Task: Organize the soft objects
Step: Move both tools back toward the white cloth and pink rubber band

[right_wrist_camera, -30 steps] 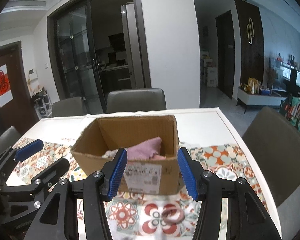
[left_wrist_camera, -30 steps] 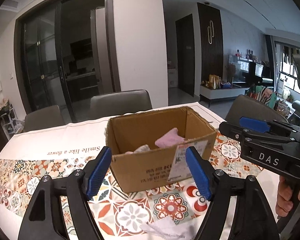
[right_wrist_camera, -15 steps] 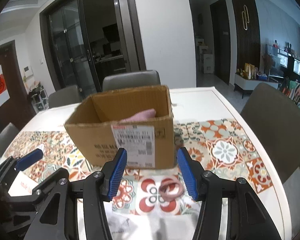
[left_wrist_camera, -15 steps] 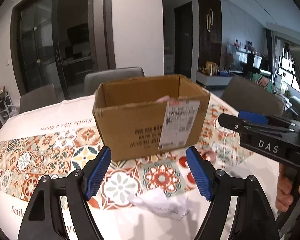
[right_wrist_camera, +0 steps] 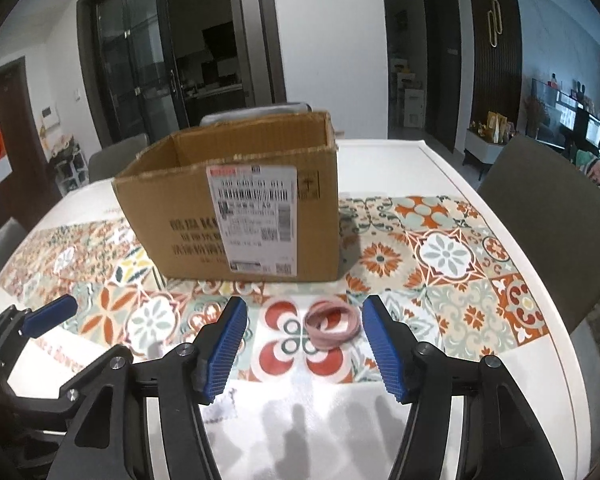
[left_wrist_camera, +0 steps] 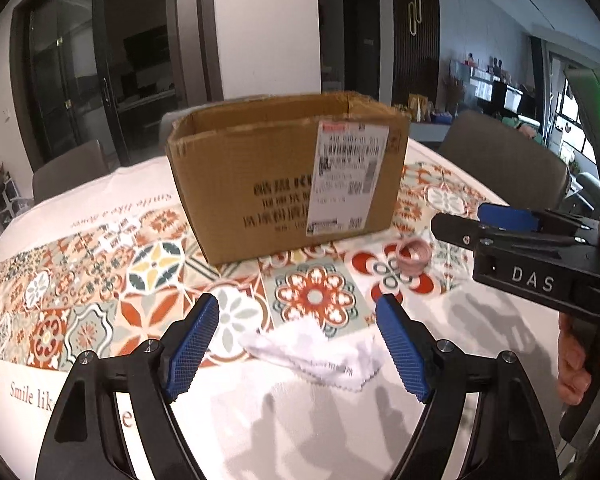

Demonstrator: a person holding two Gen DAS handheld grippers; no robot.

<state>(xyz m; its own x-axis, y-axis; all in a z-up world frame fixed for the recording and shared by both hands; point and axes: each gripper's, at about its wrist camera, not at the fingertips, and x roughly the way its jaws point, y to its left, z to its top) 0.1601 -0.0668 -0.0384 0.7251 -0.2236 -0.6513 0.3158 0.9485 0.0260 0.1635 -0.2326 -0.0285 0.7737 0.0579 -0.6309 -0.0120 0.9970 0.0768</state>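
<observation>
An open cardboard box with a white shipping label stands on the patterned tablecloth; it also shows in the right wrist view. A crumpled white cloth lies on the table just ahead of my open, empty left gripper. A pink elastic band lies in front of the box, just ahead of my open, empty right gripper; it also shows in the left wrist view. The box's contents are hidden from this low angle.
Grey dining chairs stand around the table: one on the right, others behind the box. The right gripper's body sits to the right of the left one. The table's right edge is near.
Both grippers have dropped low and pulled back from above the box toward the table. The cloth and the pink band have come into view in front of them.
</observation>
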